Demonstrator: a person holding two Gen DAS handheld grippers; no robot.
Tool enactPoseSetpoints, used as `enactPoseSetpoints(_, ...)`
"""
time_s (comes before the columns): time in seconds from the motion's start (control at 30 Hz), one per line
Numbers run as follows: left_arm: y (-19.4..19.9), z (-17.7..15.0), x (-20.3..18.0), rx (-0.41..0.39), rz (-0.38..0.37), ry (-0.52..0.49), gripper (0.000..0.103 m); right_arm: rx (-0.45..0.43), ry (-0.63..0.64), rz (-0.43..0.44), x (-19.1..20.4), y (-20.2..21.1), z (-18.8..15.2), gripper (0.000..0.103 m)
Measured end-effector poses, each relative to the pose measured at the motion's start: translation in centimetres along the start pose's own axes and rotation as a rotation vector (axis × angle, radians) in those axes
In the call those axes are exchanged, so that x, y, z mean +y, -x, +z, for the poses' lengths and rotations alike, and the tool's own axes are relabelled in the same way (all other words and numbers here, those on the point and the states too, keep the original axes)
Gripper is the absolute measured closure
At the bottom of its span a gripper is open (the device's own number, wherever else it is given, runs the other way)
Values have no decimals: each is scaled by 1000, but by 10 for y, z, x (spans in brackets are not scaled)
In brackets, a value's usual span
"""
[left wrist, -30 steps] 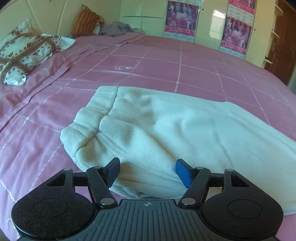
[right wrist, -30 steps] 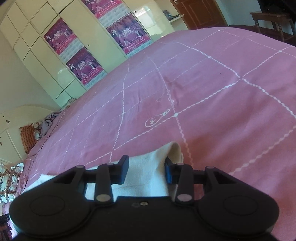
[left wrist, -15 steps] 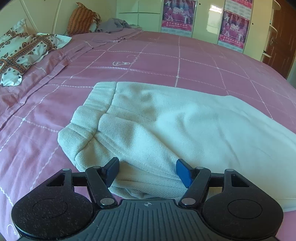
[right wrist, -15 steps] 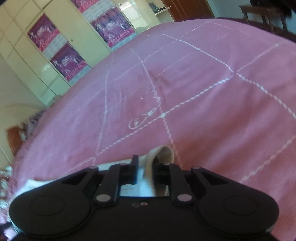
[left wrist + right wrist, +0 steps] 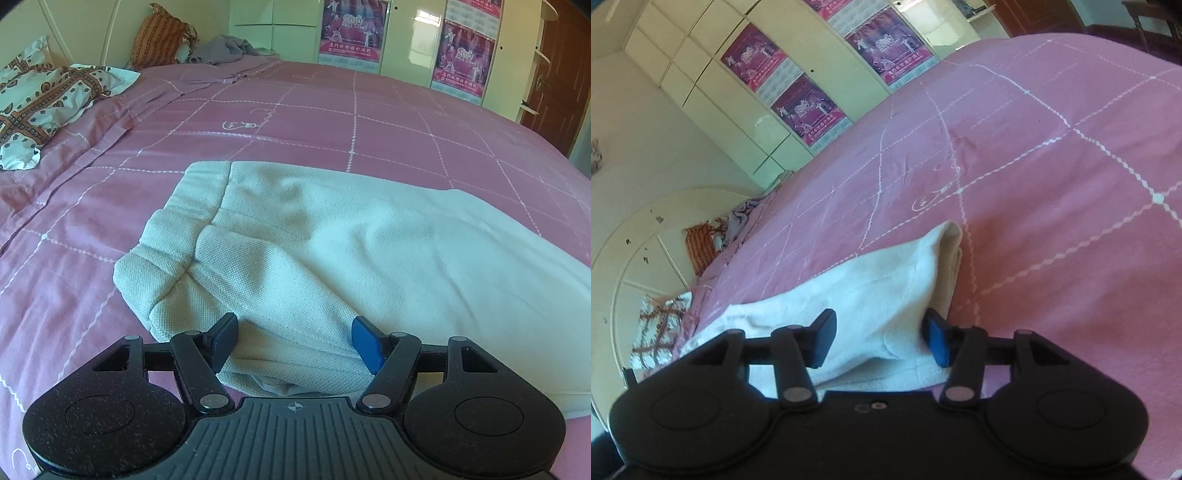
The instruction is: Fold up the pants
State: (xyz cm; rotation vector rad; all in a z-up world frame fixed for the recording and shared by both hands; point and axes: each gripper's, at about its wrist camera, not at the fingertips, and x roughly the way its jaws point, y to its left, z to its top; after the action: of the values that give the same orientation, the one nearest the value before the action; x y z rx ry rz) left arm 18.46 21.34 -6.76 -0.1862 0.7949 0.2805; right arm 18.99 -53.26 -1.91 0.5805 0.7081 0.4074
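Note:
Pale cream pants (image 5: 332, 251) lie folded lengthwise on the pink bedspread (image 5: 295, 122), waistband to the left. My left gripper (image 5: 293, 338) is open, its jaws wide apart over the near edge of the waist end. In the right wrist view the leg end of the pants (image 5: 886, 280) lies on the bed, its hem tip pointing away. My right gripper (image 5: 879, 338) is open with the leg cloth between and under its fingers, not pinched.
A patterned pillow (image 5: 40, 107) and an orange cushion (image 5: 159, 37) lie at the bed's head, far left. A grey garment (image 5: 225, 53) sits at the back. Wardrobe doors with posters (image 5: 351, 33) stand behind the bed. A wooden door (image 5: 554, 74) is at the right.
My right gripper was pinched on the leg hem half a second ago; it has opened, let the cloth drop and tilted. My left gripper stayed open and edged closer to the waist.

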Motion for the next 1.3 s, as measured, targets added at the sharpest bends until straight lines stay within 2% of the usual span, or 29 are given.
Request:
enactPoseSetpoints(0.03, 0, 0, 0, 1, 1, -1, 35, 16, 30, -23, 5, -2, 1, 97)
enactPoseSetpoints(0.07, -1, 0, 0, 2, 2, -1, 35, 22, 40, -37, 8, -3, 3, 97)
enactPoseSetpoints(0.2, 0, 1, -1, 9, 0, -9, 35, -110, 70, 5, 31, 15, 20, 97)
enactPoseSetpoints(0.23, -1, 2, 0, 11, -3, -12, 35, -107, 90, -26, 34, 13, 21, 97)
enactPoseSetpoints(0.27, -1, 3, 0, 15, -6, -17, 35, -57, 99, -77, 31, 5, 21, 97)
enactPoseSetpoints(0.33, -2, 5, 1, 27, -16, -30, 35, 103, 35, -154, 6, -18, 16, 97)
enactPoseSetpoints(0.37, -1, 6, 2, 32, -24, -35, 35, 120, 3, -136, -3, -18, 12, 97)
enactPoseSetpoints(0.4, -2, 6, 3, 35, -31, -39, 35, 93, -27, -108, -8, -12, 9, 96)
enactPoseSetpoints(0.47, -2, 7, 3, 40, -38, -46, 35, 48, -71, -66, -14, -3, 4, 91)
enactPoseSetpoints(0.53, -3, 7, 3, 43, -38, -47, 35, 49, -93, -23, -15, -3, 3, 78)
enactPoseSetpoints(0.63, -3, 7, 2, 43, -36, -51, 35, 47, -89, -7, -14, -6, 8, 66)
enactPoseSetpoints(0.67, -2, 8, 3, 45, -38, -53, 35, 54, -77, 7, -13, -8, 11, 67)
enactPoseSetpoints(0.7, -2, 9, 4, 47, -41, -59, 35, 74, -55, 22, -11, -10, 14, 85)
enactPoseSetpoints(0.73, -1, 10, 4, 46, -43, -67, 35, 112, -26, 37, -5, -14, 20, 95)
enactPoseSetpoints(0.8, 0, 11, 6, 49, -50, -80, 35, 171, 27, 40, 1, -13, 29, 96)
enactPoseSetpoints(0.83, 0, 10, 6, 51, -53, -86, 35, 198, 54, 14, 1, -12, 32, 96)
enactPoseSetpoints(0.9, -1, 10, 6, 53, -56, -91, 35, 272, 81, -101, -6, -15, 36, 97)
enactPoseSetpoints(0.93, -1, 10, 6, 56, -59, -93, 35, 288, 64, -107, -11, -14, 36, 97)
enactPoseSetpoints(1.0, -1, 11, 7, 58, -66, -93, 35, 269, 73, -113, -9, -6, 34, 91)
enactPoseSetpoints(1.07, -2, 11, 10, 58, -78, -93, 35, 177, 25, -177, -15, 8, 31, 77)
enactPoseSetpoints(1.1, -2, 11, 11, 57, -83, -92, 35, 105, -55, -212, -24, 20, 28, 76)
enactPoseSetpoints(1.13, -2, 10, 11, 55, -88, -92, 35, 68, -126, -168, -28, 28, 20, 76)
enactPoseSetpoints(1.2, -3, 9, 13, 50, -94, -88, 35, 27, -172, -88, -21, 39, -5, 72)
enactPoseSetpoints(1.3, -4, 8, 13, 46, -94, -88, 34, -22, -280, -50, -14, 36, -43, 68)
